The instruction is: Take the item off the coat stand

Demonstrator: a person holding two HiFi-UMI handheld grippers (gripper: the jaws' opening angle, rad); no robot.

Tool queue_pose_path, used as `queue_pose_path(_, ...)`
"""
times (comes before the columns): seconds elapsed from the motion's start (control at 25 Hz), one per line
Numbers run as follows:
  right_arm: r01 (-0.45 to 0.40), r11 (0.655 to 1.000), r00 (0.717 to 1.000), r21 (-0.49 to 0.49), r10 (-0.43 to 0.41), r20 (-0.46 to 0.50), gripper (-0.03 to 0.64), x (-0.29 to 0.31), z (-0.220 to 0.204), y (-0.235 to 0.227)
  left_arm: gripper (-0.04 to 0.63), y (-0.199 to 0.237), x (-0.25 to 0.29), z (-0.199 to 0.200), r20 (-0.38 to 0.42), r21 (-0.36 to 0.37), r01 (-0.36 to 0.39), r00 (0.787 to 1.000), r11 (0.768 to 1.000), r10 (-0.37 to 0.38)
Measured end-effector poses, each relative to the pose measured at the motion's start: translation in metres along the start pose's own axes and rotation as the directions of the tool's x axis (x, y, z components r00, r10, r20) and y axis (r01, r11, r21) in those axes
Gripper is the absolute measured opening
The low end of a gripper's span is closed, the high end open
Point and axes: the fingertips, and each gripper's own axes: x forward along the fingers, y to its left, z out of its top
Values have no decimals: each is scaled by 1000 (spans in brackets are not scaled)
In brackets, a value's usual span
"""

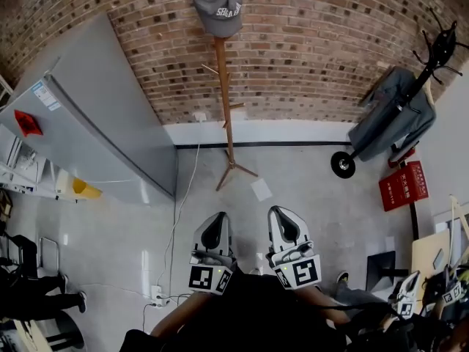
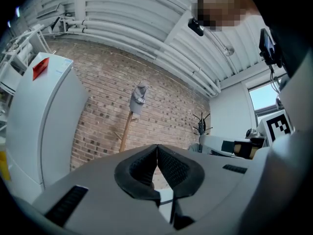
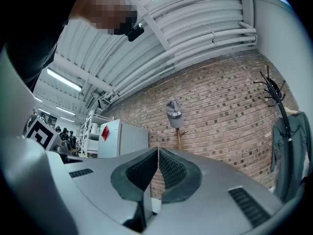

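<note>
A grey cap hangs on top of a wooden coat stand against the brick wall. The same cap shows far ahead in the left gripper view, and the cap also sits far off in the right gripper view. My left gripper and right gripper are side by side low in the head view, well short of the stand. Both point at the wall with jaws closed tip to tip and nothing between them.
A tall grey refrigerator stands left of the stand. A black coat rack with a grey jacket is at the right, beside a red sign. A white cable and a paper sheet lie on the floor.
</note>
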Motion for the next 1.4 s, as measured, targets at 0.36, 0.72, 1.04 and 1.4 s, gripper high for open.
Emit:
queue_pose_path(0.36,44,999,999,-21,-43,33,18,109,-2,-16,17,73,79,18,2,3,61,998,998,-61)
queue_pose_path(0.72,93,995,994,-23,-92,56,18,182,-6,-25,17,119,128,25,-14,12,124,992,992,-124)
queue_pose_path(1.04,107,993,990,53,-111,84,19,218,4,-57,17,129,163,31,-1,15,109,994,994,-109)
queue_pose_path(1.4,10,999,997,-38,-7,72,20,268,26,-92,17,131,209,34,13,12,40,999,999,-41)
